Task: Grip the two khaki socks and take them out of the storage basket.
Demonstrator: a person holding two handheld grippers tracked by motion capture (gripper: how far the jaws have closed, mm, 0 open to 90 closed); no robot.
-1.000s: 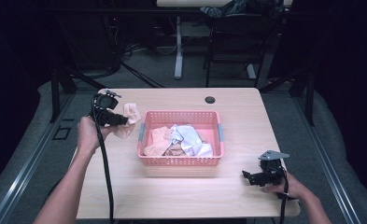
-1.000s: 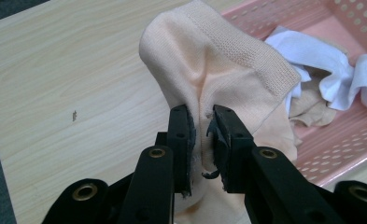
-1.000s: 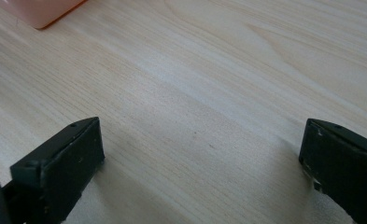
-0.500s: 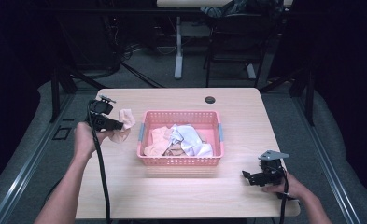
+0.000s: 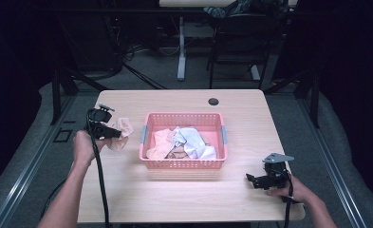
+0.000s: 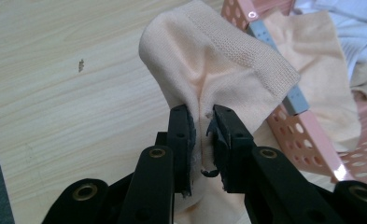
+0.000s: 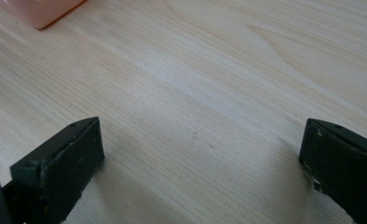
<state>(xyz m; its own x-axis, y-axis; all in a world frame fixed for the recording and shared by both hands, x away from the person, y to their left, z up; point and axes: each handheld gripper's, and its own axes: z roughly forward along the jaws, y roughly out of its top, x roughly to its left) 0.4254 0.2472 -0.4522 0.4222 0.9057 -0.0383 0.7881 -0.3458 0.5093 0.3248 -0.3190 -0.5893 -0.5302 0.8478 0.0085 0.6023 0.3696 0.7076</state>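
**A:** Where's the sock (image 6: 218, 70) sitting?

**B:** Left of centre in the high view, hanging over bare table (image 5: 174, 199) just beside the basket (image 5: 183, 164). My left gripper (image 5: 114, 134) is pinching it: in the left gripper view the jaws are pressing together on a fold of the peach knit, with the ribbed cuff standing up above them toward the upper middle of the frame.

**A:** Which way is it lying from the gripper?

**B:** It's rising away from the jaws and leaning right, toward the basket's near corner. Its long axis is running roughly along the jaws, so I'm judging that any move to lay it down turns on lowering cuff-end first or dragging back toward the left edge.

**A:** Room for that?

**B:** Plenty. Open wood is lying below and to the left of the sock in the high view, up to the table's left edge. The basket wall is crowding it on the right, with more cloth (image 5: 191, 142) heaped inside.

**A:** And the other hand?

**B:** The right gripper (image 5: 251, 179) is resting at the lower right, well apart from the sock, jaws spread wide over bare wood. The left one is doing the work here; the right would be crossing the whole basket.
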